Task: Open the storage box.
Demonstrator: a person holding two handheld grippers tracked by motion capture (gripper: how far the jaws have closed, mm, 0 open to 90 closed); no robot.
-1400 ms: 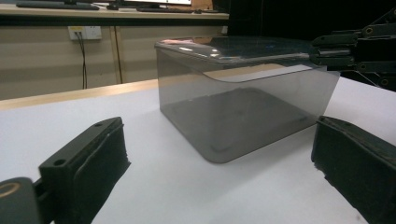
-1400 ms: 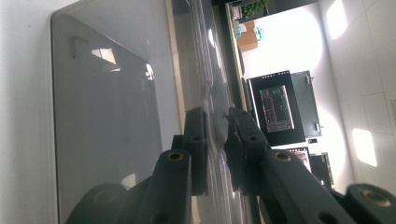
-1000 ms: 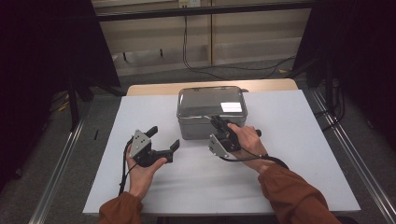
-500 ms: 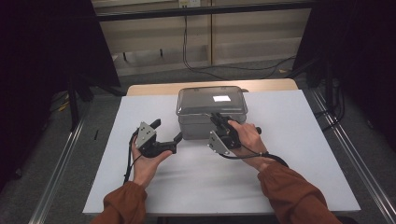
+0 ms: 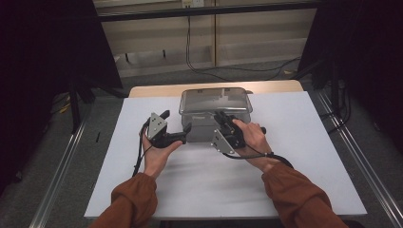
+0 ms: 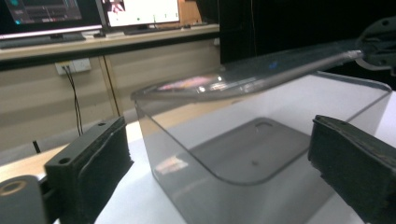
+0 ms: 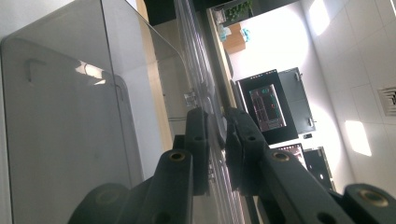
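Between the left gripper's (image 6: 219, 177) wide-set jaws stands a box (image 6: 261, 158) of smoky, see-through plastic, smooth and glossy, with highlights along its rounded corner. The lid (image 7: 205, 93) pinched in the right gripper's (image 7: 219, 140) jaws is the same clear, shiny plastic, while the jaws themselves are matt black with rough, ribbed pads. Beneath the jaws, the counter (image 5: 304, 156) carries a white, matt, paper-like sheet over pale wood.

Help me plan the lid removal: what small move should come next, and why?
Probably close the left gripper on the box's corner to steady it. Its jaws, just closing slightly, straddle that corner without touching, while the right gripper is shut on the lid edge.
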